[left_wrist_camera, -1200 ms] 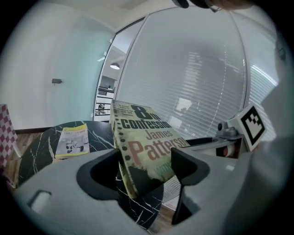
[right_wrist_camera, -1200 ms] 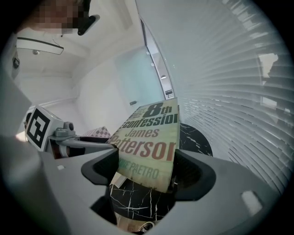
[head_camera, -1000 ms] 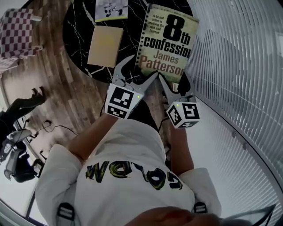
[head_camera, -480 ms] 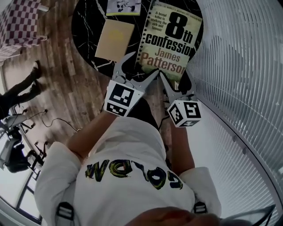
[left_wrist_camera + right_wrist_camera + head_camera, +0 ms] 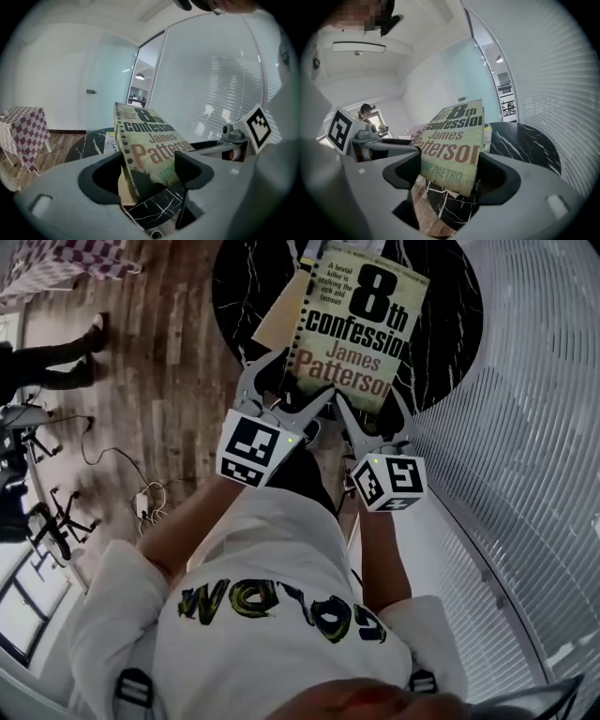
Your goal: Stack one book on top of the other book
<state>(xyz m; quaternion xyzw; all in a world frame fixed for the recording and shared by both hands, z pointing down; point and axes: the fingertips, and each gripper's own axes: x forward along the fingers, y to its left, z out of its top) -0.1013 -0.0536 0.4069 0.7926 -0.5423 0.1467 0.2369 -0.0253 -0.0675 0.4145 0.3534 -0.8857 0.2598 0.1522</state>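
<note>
- Paperback: "8th confession" cover up, at your 12 o'clock, held tilted above black marble table.
- Your left gripper: jaws clamped on paperback's near-left corner, spine side.
- Your right gripper: jaws clamped on near-right corner.
- Tan book: on table at paperback's 9 o'clock, partly covered by it; contact between the two unclear from head view.
- Person's legs: at your 9 o'clock, standing on wood floor.
</note>
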